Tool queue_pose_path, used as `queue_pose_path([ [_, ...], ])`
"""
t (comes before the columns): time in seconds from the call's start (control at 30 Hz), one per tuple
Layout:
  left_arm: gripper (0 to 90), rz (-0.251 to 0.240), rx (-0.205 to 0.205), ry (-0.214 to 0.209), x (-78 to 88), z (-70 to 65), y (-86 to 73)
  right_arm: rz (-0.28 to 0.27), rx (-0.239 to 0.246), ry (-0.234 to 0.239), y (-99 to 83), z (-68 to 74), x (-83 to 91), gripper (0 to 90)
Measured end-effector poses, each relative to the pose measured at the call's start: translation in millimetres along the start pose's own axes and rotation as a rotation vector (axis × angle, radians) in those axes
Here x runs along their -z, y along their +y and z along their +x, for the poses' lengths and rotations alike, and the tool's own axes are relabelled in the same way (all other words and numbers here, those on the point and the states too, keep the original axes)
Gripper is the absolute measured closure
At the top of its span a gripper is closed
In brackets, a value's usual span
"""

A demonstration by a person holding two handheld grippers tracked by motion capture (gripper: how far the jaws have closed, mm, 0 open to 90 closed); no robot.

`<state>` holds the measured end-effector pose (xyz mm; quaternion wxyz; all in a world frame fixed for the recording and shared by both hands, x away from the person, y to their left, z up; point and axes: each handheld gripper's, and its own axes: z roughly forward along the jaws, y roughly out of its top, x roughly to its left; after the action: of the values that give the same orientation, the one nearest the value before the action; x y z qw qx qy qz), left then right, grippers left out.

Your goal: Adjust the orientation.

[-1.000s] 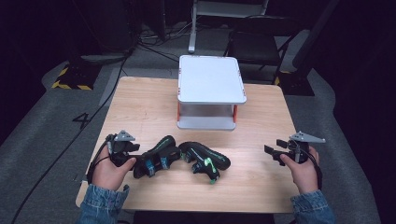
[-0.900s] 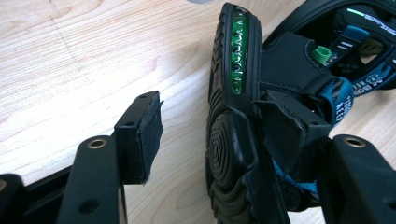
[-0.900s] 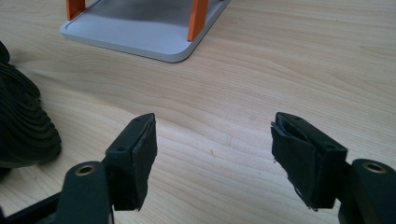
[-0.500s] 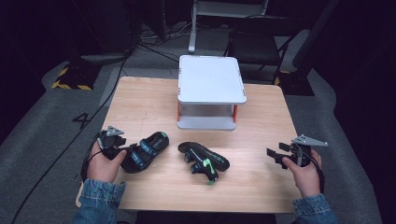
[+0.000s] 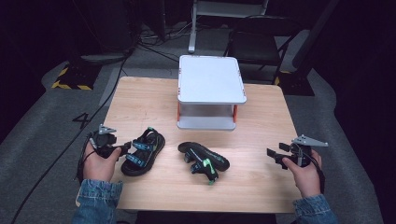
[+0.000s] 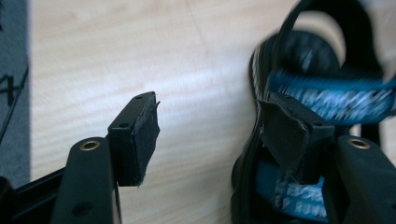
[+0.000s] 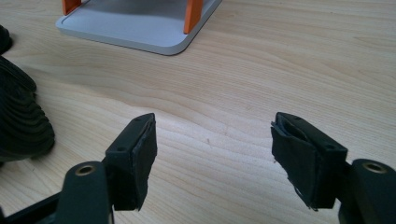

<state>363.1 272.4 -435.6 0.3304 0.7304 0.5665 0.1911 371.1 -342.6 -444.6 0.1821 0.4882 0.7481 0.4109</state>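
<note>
We judge the work barely begun: both sandals lie on the desk. The left hand-held gripper, jaws just reopened and spread, touches the left sandal at its 9 o'clock edge without pinching it. The right sandal lies untouched; the right hand-held gripper waits spread at 3 o'clock.

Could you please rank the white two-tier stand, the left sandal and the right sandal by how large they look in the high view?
1. white two-tier stand, clearly the largest.
2. left sandal and right sandal: they look about alike, so I would not rank them.
</note>
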Motion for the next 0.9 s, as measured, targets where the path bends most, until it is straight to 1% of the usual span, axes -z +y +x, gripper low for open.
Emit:
queue_pose_path([
  [0.03, 36.8, -0.042, 0.004, -0.012, 4.4, -3.3, 2.8, 0.0, 0.0, 0.0, 0.0, 0.0, 0.0, 31.4],
  [0.07, 41.9, -0.113, -0.001, -0.089, 11.0, -12.2, 10.0, 0.0, -0.001, 0.0, -0.3, 0.6, 0.0, 31.4],
  [0.1, 43.9, -0.113, -0.001, -0.089, 11.0, -12.2, 10.0, 0.0, -0.001, 0.0, -0.3, 0.6, 0.0, 31.4],
  [0.13, 44.2, -0.153, -0.005, -0.158, 10.8, -24.2, 18.0, 0.002, -0.003, -0.002, -1.4, 1.5, 0.7, 31.4],
  [0.17, 45.8, -0.153, -0.005, -0.158, 10.8, -24.2, 18.0, 0.002, -0.003, -0.002, -1.4, 1.5, 0.7, 31.4],
  [0.2, 45.8, -0.164, -0.015, -0.179, 8.2, -30.4, 21.8, 0.0, -0.006, -0.001, -2.1, 2.2, 1.0, 31.4],
  [0.23, 47.8, -0.169, -0.03, -0.191, 4.2, -36.3, 25.4, -0.003, -0.016, 0.001, -2.5, 3.9, 2.0, 31.4],
  [0.27, 48.1, -0.17, -0.042, -0.2, -1.1, -41.5, 28.5, -0.008, -0.013, 0.003, -2.6, 5.6, 3.6, 31.4],
  [0.3, 48.8, -0.158, -0.053, -0.21, -6.8, -45.8, 31.0, -0.014, -0.01, 0.004, -2.6, 7.1, 5.8, 31.4],
  [0.37, 50.0, -0.138, -0.073, -0.213, -19.3, -52.5, 34.8, -0.026, -0.009, -0.002, -3.4, 8.6, 11.5, 31.4],
  [0.4, 50.0, -0.121, -0.089, -0.201, -29.5, -56.6, 37.6, -0.032, -0.013, -0.012, -5.9, 8.1, 16.6, 31.4],
  [0.43, 49.9, -0.121, -0.089, -0.201, -29.5, -56.6, 37.6, -0.032, -0.013, -0.012, -5.9, 8.1, 16.6, 31.4],
  [0.47, 50.1, -0.112, -0.104, -0.178, -37.4, -58.7, 39.8, -0.033, -0.024, -0.022, -9.4, 6.0, 20.9, 31.4],
  [0.5, 52.2, -0.102, -0.117, -0.166, -40.2, -58.5, 40.7, -0.033, -0.026, -0.028, -11.3, 4.2, 22.8, 31.4],
  [0.53, 57.2, -0.102, -0.117, -0.166, -40.2, -58.5, 40.7, -0.033, -0.026, -0.028, -11.3, 4.2, 22.8, 31.4],
  [0.57, 57.2, -0.099, -0.123, -0.152, -43.0, -58.3, 41.7, -0.032, -0.033, -0.032, -13.2, 3.1, 24.6, 31.4],
  [0.6, 68.4, -0.092, -0.125, -0.142, -46.4, -57.8, 43.8, -0.031, -0.04, -0.038, -17.0, 1.3, 28.0, 31.4],
  [0.63, 72.6, -0.092, -0.125, -0.142, -46.4, -57.8, 43.8, -0.031, -0.04, -0.038, -17.0, 1.3, 28.0, 31.4],
  [0.67, 72.6, -0.09, -0.123, -0.141, -47.3, -58.1, 44.7, -0.031, -0.046, -0.044, -18.7, 0.7, 29.8, 31.4],
  [0.7, 80.3, -0.088, -0.123, -0.141, -47.3, -58.5, 45.4, -0.03, -0.05, -0.048, -20.3, 0.1, 31.6, 31.4],
  [0.73, 89.8, -0.085, -0.118, -0.143, -46.5, -60.5, 46.4, -0.034, -0.056, -0.055, -22.4, -1.7, 34.7, 31.5],
  [0.77, 90.0, -0.085, -0.118, -0.143, -46.5, -60.5, 46.4, -0.034, -0.056, -0.055, -22.4, -1.7, 34.7, 31.5],
  [0.8, 90.0, -0.083, -0.107, -0.19, -45.4, -63.0, 46.9, -0.038, -0.061, -0.058, -22.8, -2.9, 36.7, 31.5],
  [0.83, 90.0, -0.083, -0.107, -0.19, -45.4, -63.0, 46.9, -0.038, -0.061, -0.058, -22.8, -2.9, 36.7, 31.5],
  [0.87, 90.0, -0.085, -0.102, -0.224, -42.1, -67.1, 46.8, -0.039, -0.06, -0.058, -22.4, -3.1, 36.0, 31.5],
  [0.9, 90.0, -0.087, -0.113, -0.233, -39.1, -68.3, 46.7, -0.036, -0.058, -0.055, -21.7, -2.6, 34.7, 31.5],
])
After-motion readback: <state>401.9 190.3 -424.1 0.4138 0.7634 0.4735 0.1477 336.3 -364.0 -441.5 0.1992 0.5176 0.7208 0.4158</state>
